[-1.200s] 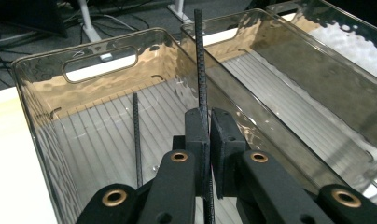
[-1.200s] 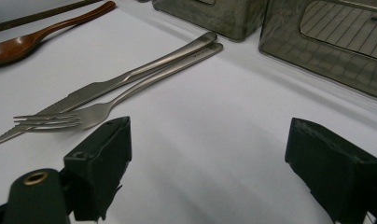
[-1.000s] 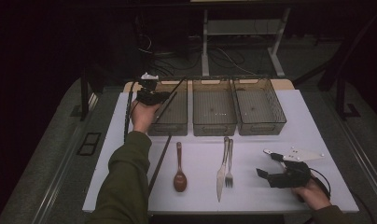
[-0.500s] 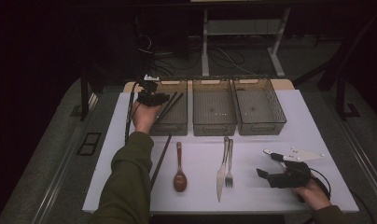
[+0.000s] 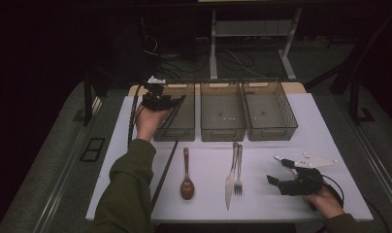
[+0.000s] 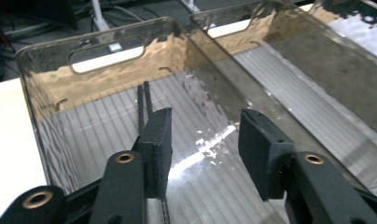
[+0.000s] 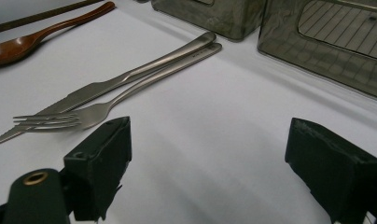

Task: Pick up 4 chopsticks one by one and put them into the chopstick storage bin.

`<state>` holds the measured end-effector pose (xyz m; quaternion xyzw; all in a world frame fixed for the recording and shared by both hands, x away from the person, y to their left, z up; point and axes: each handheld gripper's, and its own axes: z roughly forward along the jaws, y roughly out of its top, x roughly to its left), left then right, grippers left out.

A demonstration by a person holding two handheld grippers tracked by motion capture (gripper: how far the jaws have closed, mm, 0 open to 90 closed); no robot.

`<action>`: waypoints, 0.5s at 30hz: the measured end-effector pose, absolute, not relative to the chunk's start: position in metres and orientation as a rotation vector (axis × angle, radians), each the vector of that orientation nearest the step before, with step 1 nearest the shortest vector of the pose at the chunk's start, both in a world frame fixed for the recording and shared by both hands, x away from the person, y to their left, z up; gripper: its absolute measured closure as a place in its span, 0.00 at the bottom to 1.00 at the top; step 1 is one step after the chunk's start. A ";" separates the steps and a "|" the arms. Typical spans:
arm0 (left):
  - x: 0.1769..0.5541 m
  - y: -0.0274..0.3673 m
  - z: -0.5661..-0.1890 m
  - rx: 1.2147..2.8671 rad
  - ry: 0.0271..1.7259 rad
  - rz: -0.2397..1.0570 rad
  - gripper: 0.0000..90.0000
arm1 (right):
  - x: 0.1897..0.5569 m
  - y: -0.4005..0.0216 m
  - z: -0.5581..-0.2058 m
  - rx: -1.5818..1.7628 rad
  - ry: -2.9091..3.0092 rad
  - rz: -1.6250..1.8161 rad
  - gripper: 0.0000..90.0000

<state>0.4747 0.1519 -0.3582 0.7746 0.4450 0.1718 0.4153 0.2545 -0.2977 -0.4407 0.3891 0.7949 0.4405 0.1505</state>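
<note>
Left tongs (image 6: 203,140) over the left bin (image 6: 46,121), just been opening, pads apart, black chopstick (image 6: 142,100) lying loose in the bin beside one pad. Right tongs (image 7: 210,163) wide open, holding nothing, low over the tabletop (image 7: 214,107) near the fork (image 7: 88,114).

Wooden spoon (image 5: 187,180), knife (image 5: 230,179), fork (image 5: 238,174) on table (image 5: 325,141); middle bin (image 5: 222,112), right bin (image 5: 269,110).

Lab-like test bench: white table (image 5: 325,141), metal frame legs (image 5: 213,43), loose cables (image 5: 233,60) behind.
</note>
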 end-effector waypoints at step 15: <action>0.437 0.147 -0.351 1.991 1.003 0.408 0.41 | 0.255 -0.298 -0.441 1.119 2.283 1.263 0.16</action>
